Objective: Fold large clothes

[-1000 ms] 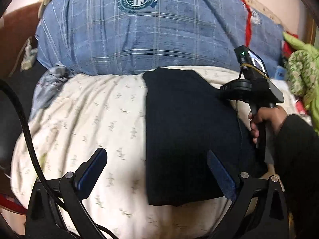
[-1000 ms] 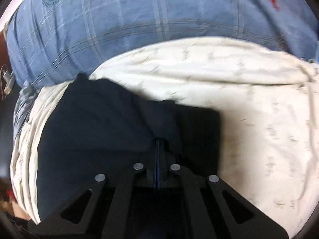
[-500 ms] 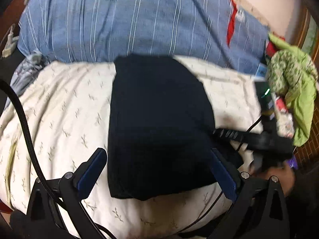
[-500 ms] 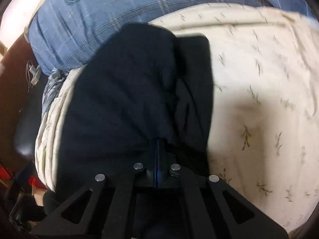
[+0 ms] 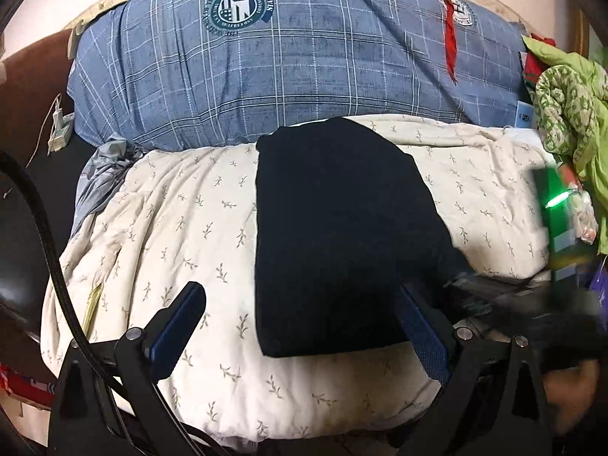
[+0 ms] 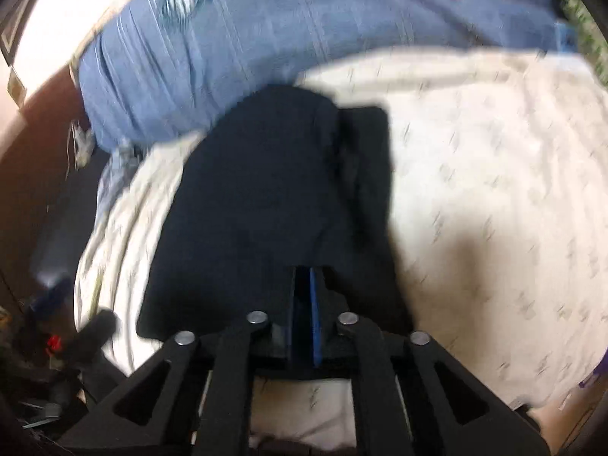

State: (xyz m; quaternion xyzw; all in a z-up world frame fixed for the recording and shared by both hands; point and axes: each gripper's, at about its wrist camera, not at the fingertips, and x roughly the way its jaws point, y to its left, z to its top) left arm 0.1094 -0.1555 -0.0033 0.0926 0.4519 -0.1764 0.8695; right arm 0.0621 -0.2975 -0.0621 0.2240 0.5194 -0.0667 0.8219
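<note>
A dark folded garment [image 5: 342, 235] lies flat on a cream quilt printed with small sprigs [image 5: 182, 228], spread over a bed, its far edge reaching toward a large blue checked pillow [image 5: 288, 64] with a round crest. The left gripper [image 5: 300, 330] hangs over the near end of the quilt with its jaws wide apart, blue pads on either side of the garment's near edge and pressing on nothing. The right gripper [image 6: 306, 304], seen from its own blurred view, sits low at the garment's near right corner; its jaws are opening, only a narrow slit showing between the blue pads, and the dark cloth bunches right at their tips. Whether cloth is still pinched there cannot be told. Green patterned clothing [image 5: 570, 114] is heaped at the bed's right side, and a grey cloth [image 5: 102, 174] is tucked at the quilt's left corner.
</note>
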